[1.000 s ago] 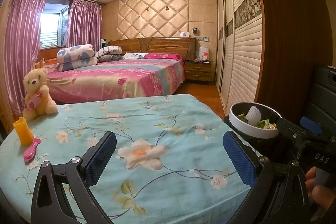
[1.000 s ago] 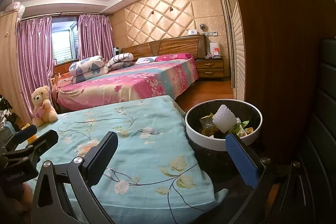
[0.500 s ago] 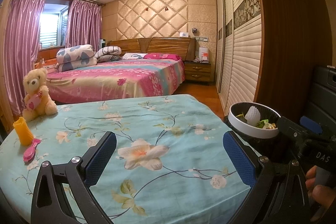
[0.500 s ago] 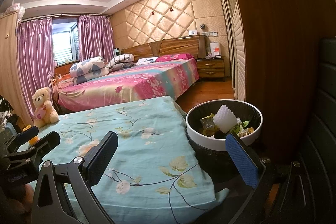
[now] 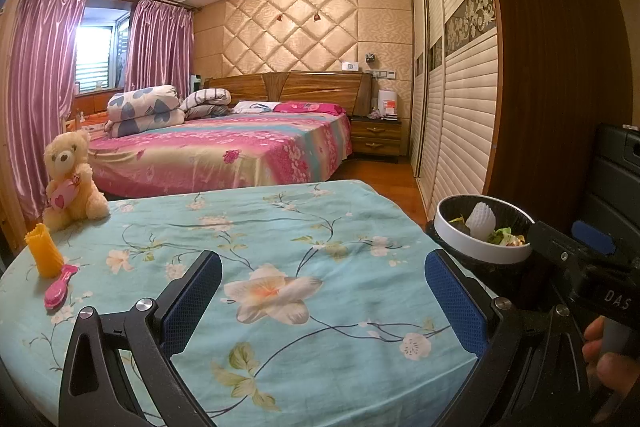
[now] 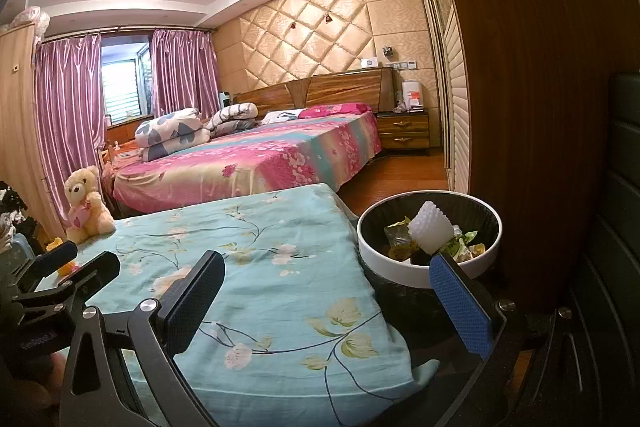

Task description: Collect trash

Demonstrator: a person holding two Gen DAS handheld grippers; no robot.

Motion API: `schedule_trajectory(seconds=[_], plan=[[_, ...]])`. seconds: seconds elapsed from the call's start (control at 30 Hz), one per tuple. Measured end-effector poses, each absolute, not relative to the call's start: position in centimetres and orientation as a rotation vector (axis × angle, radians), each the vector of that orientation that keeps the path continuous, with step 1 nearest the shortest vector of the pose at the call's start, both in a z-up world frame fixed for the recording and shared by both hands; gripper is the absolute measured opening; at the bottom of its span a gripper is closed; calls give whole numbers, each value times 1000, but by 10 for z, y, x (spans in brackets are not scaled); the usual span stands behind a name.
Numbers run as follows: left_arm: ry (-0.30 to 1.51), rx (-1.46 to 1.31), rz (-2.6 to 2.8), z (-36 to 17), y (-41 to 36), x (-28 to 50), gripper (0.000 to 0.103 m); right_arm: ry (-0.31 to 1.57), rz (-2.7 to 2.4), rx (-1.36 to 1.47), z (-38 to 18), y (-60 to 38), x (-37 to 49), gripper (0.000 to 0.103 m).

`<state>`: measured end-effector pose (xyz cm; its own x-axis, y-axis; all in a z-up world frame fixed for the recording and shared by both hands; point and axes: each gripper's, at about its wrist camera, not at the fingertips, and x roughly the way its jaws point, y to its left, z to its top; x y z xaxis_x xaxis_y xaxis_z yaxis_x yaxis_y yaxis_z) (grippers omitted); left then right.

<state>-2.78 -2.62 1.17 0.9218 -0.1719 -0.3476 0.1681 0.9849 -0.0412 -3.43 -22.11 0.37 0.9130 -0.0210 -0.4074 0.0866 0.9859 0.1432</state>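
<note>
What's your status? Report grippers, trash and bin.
Left gripper open, empty, over the table. Right gripper open, empty, beside the bin. Trash in bin; none seen on table. Nothing in the way.

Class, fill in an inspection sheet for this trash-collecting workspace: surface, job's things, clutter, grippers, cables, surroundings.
Surface: table under a floral turquoise cloth.
Job's things: trash bin beside the table's right edge, holding a white foam net and wrappers.
Clutter: teddy bear, orange holder, pink brush on the table's left side.
Grippers: left hand-held gripper and right hand-held gripper both open, empty.
Cables: nothing seen.
Surroundings: bed, pink curtains, sliding wardrobe.
</note>
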Motion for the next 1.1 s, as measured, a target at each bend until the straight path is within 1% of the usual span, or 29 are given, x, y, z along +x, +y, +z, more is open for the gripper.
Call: schedule_trajectory(seconds=[1.1], plan=[[361,-8,-186,12,-27,-24,102,413,-41,164,16,-215,-35,103]])
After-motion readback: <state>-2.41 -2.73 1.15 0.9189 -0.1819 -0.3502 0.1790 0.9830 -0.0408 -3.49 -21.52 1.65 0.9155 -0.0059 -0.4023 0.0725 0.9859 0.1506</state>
